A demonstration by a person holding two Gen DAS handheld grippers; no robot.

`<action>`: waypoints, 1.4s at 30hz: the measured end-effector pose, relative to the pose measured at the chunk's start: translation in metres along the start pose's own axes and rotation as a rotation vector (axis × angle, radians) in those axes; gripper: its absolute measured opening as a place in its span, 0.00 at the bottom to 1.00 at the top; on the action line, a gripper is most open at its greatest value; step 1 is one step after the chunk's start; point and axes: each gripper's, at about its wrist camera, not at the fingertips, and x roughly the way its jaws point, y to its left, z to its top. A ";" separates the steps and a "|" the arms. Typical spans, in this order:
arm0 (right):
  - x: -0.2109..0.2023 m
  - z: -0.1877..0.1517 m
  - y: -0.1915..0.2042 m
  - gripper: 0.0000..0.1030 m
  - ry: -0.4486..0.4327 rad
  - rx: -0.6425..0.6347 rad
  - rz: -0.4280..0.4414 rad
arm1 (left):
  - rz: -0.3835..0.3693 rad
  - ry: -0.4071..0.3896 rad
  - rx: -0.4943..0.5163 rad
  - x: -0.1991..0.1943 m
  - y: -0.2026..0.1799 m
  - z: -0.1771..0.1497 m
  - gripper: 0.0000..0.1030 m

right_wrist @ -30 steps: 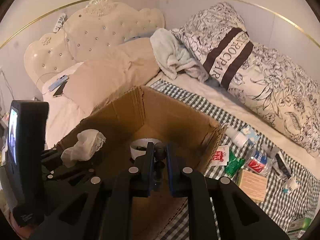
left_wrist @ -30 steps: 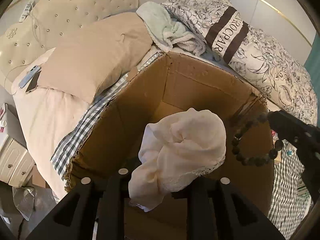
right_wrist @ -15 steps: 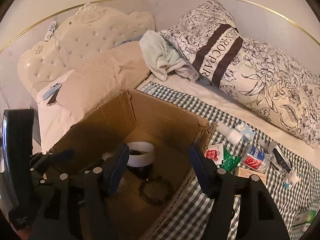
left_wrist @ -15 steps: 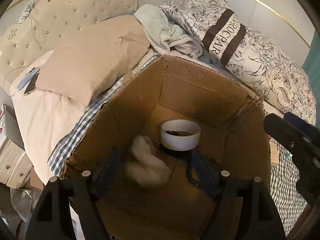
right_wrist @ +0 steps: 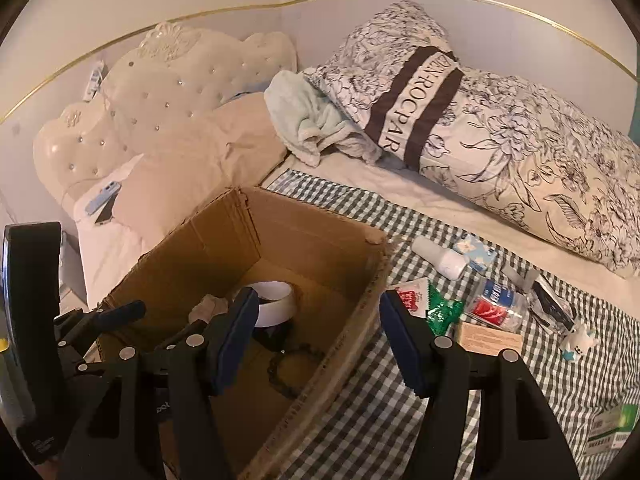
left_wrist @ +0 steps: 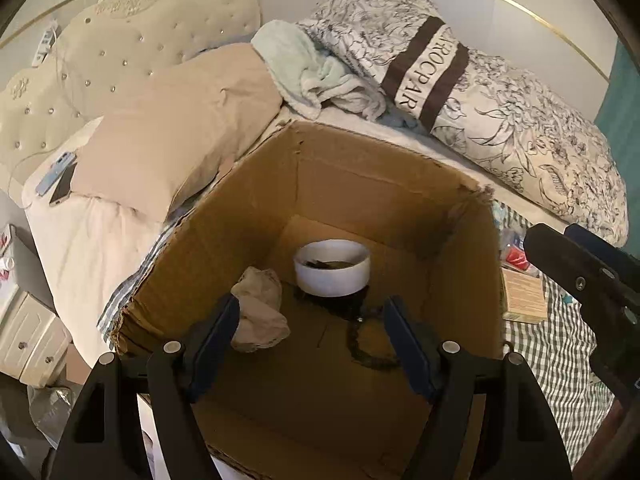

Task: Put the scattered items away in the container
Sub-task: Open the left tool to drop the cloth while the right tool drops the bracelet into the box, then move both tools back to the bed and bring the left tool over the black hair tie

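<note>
Two tools, left tool (left_wrist: 312,336) and right tool (right_wrist: 316,332), hover spread and empty above the cardboard box (right_wrist: 320,236), where cloth (left_wrist: 258,312), bead bracelet (right_wrist: 294,364) and white bowl (left_wrist: 332,268) lie; packets (right_wrist: 440,308) await on the bed (right_wrist: 400,380).

Box (right_wrist: 320,248) on bed, pillows (right_wrist: 500,128) behind. Inside: bowl (left_wrist: 331,266) at back, cloth (left_wrist: 260,312) left of it, bracelet (left_wrist: 370,344) in front. Packets (right_wrist: 440,308) and bottle (right_wrist: 440,258) right of box.

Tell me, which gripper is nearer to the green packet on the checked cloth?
Right. The right gripper hangs over the box's right edge, beside the green packet. The left gripper is over the box's inside, farther away.
</note>
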 end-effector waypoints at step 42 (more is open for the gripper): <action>-0.065 -0.104 -0.257 0.63 0.036 0.310 -0.247 | -0.141 0.108 0.203 0.076 -0.240 -0.077 0.75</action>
